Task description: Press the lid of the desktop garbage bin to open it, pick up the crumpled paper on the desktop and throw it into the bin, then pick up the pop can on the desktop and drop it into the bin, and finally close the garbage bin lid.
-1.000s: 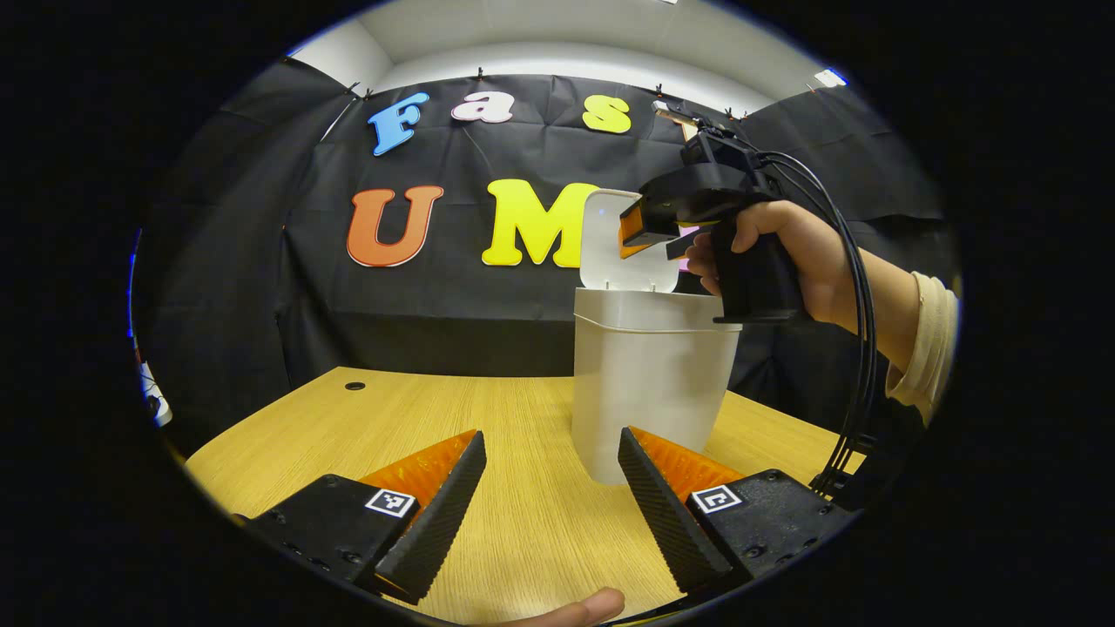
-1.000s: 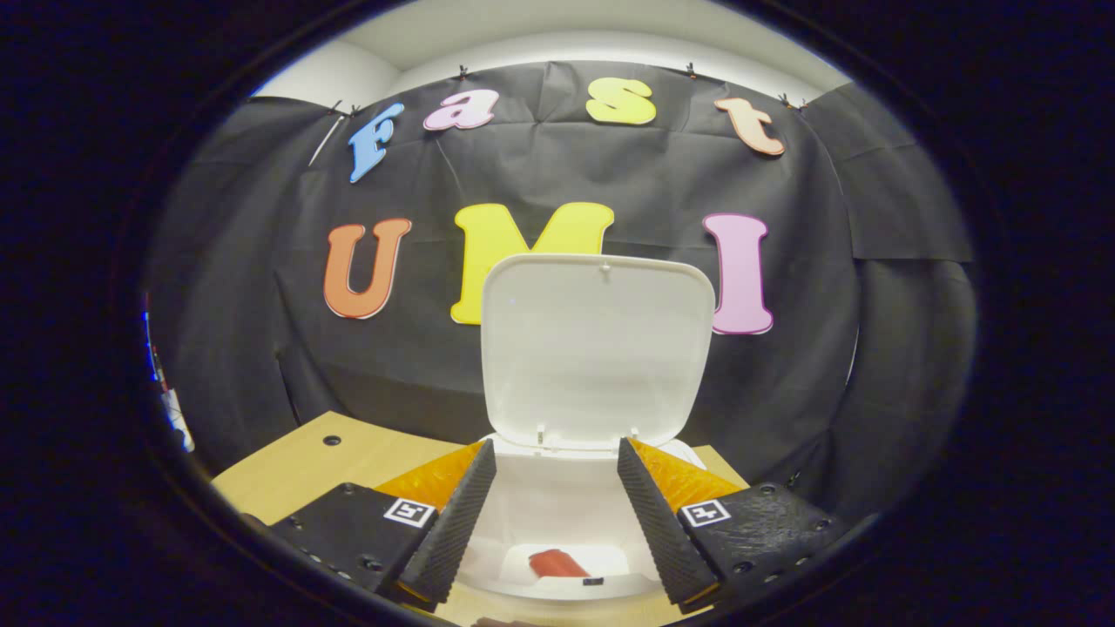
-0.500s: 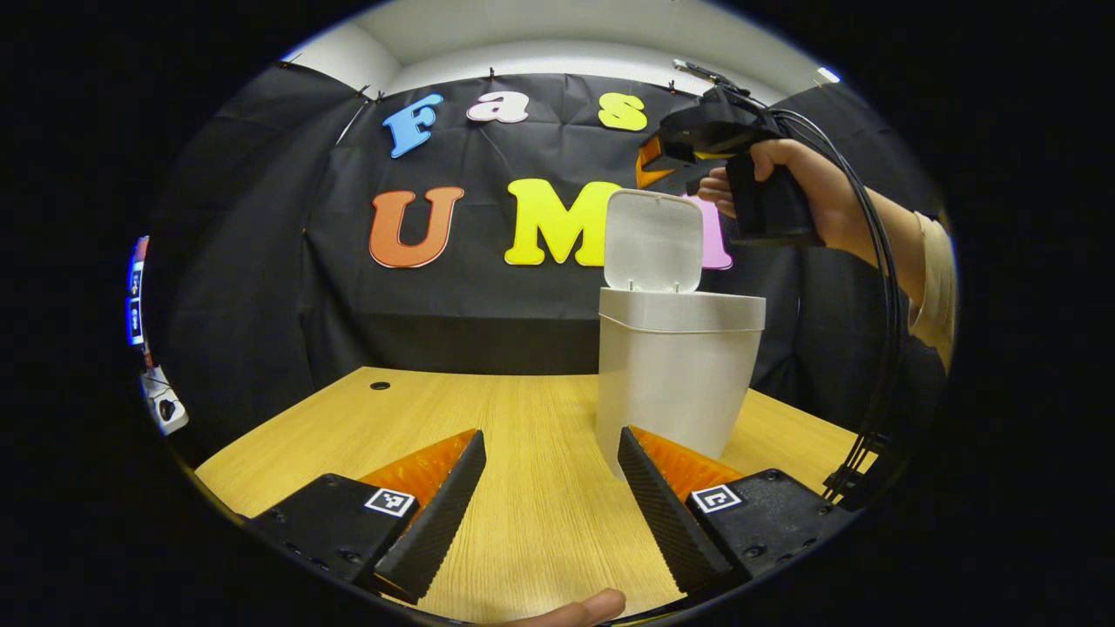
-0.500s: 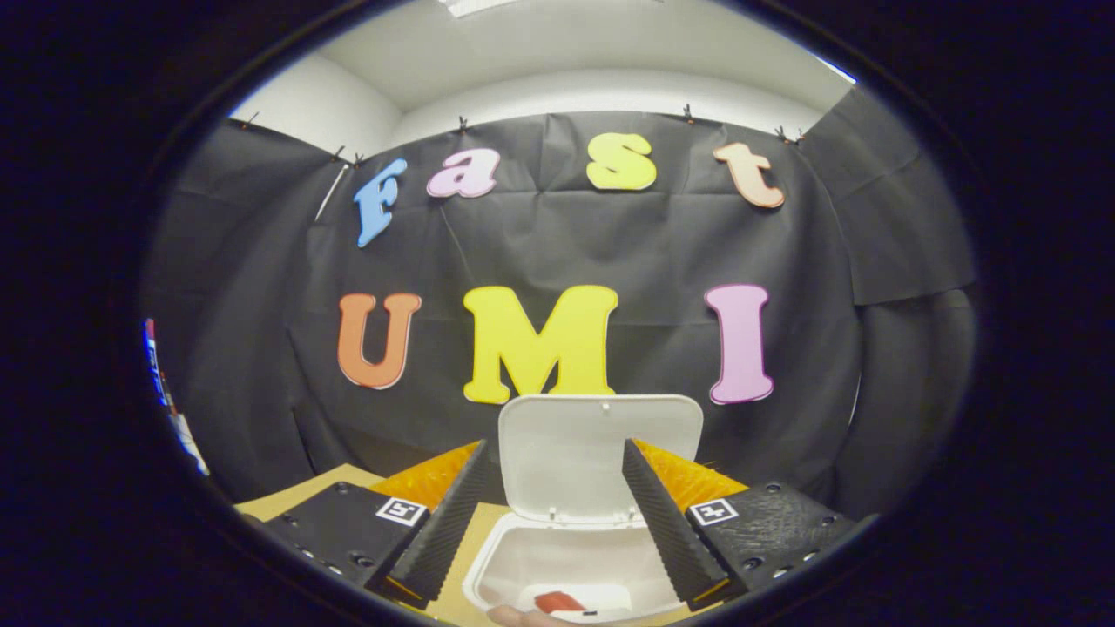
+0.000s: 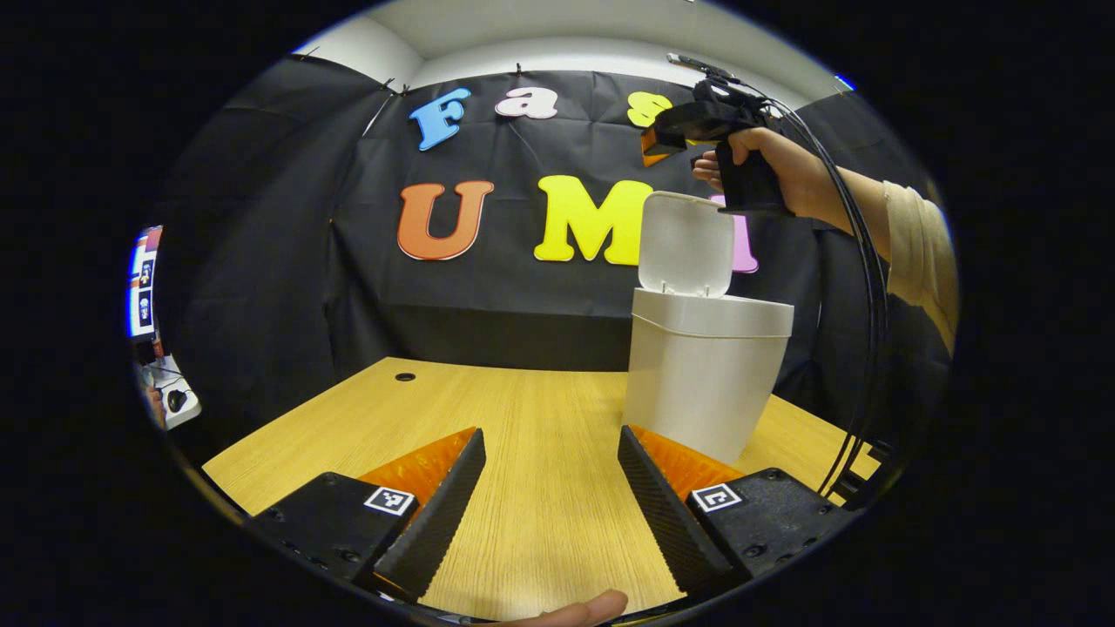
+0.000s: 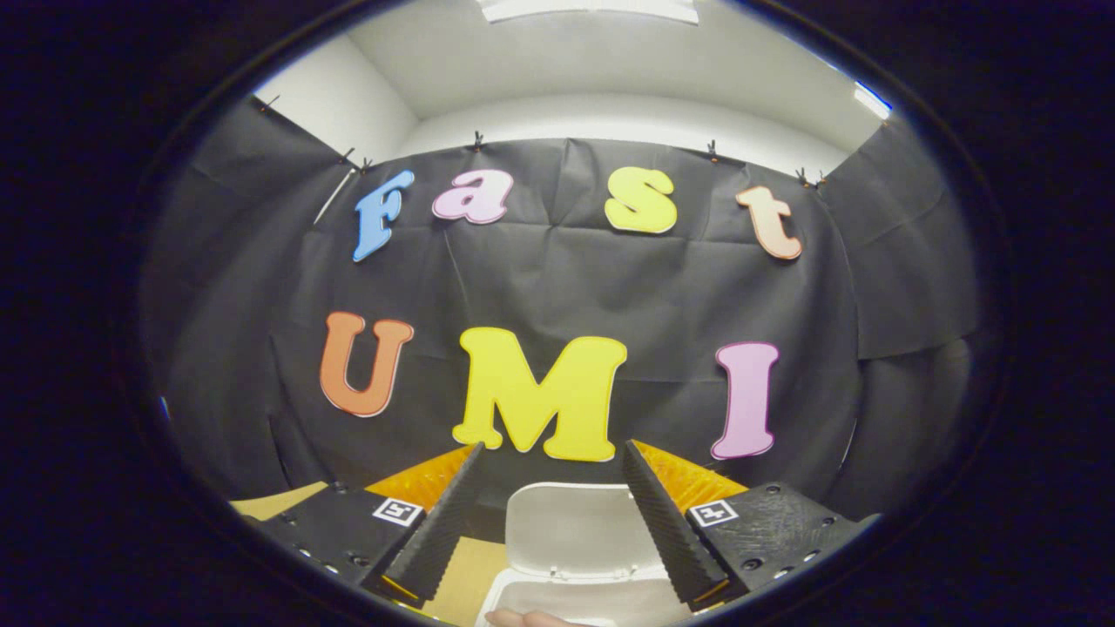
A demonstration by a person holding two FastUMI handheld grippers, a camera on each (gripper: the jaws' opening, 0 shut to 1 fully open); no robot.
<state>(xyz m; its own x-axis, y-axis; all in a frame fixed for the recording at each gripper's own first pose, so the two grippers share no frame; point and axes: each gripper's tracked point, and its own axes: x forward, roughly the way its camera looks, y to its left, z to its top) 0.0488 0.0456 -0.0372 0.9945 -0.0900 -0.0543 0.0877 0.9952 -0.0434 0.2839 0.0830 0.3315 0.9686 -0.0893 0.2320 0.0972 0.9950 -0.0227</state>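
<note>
The white desktop bin (image 5: 707, 383) stands on the wooden table (image 5: 523, 418), right of centre in the left gripper view. Its lid (image 5: 688, 244) is swung up, upright at the back. A hand (image 5: 784, 170) holds my right gripper (image 5: 655, 146) high above the lid, apart from it. In the right gripper view, that gripper (image 6: 550, 475) is open and empty, with the raised lid (image 6: 571, 527) and the bin rim (image 6: 566, 601) low between its fingers. My left gripper (image 5: 550, 461) is open and empty, low over the table in front of the bin.
A small round hole (image 5: 405, 377) sits near the table's far edge. Black cables (image 5: 867, 348) hang from the right gripper down past the bin's right side. A fingertip (image 5: 579, 605) shows at the bottom. The black cloth wall stands close behind the table.
The right gripper has risen from just over the bin opening to above the lid; the red can inside has dropped out of its view. The left gripper turned slightly left.
</note>
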